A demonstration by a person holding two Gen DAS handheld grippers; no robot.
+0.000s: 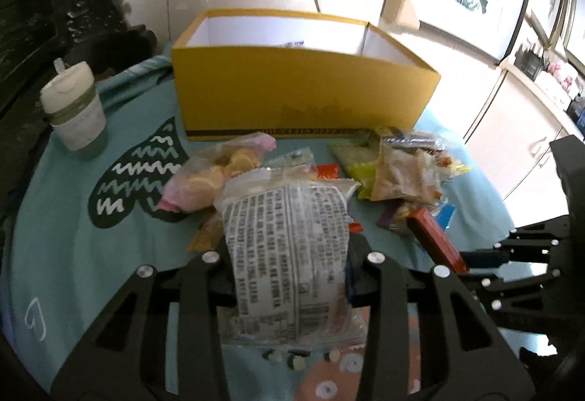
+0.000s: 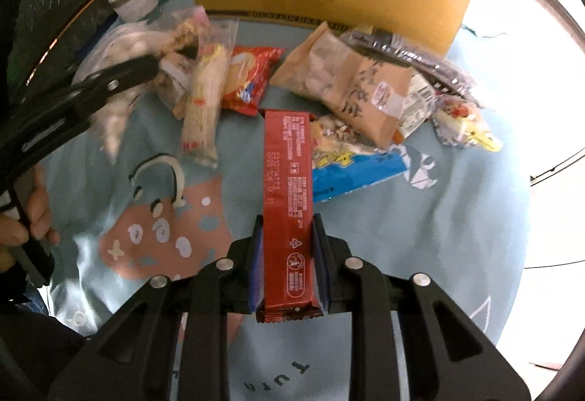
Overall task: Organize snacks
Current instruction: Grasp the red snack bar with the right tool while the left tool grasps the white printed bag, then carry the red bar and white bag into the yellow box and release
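long red snack bar (image 2: 287, 203) (white print)

box (image 1: 303, 86): mustard yellow outside, white inside, dark printed band along its near bottom edge
cloth (image 1: 73, 218): teal, with a dark wing shape crossed by white zigzag lines at the left, a white heart outline, and a pink patch dotted with white shapes nearest
cup (image 1: 75, 108): speckled white with a grey-green band
held packet (image 1: 289, 254): clear, covered in black print
round biscuit bag (image 1: 219, 178): clear with pink edges, tan discs inside
bar (image 2: 289, 203): dark red with small white print
far red packet (image 2: 248, 79): bright red
blue packet (image 2: 358, 170): bright blue with yellow
brown packet (image 2: 351, 83): tan with dark script
grippers (image 2: 289, 254): black, silver rivets
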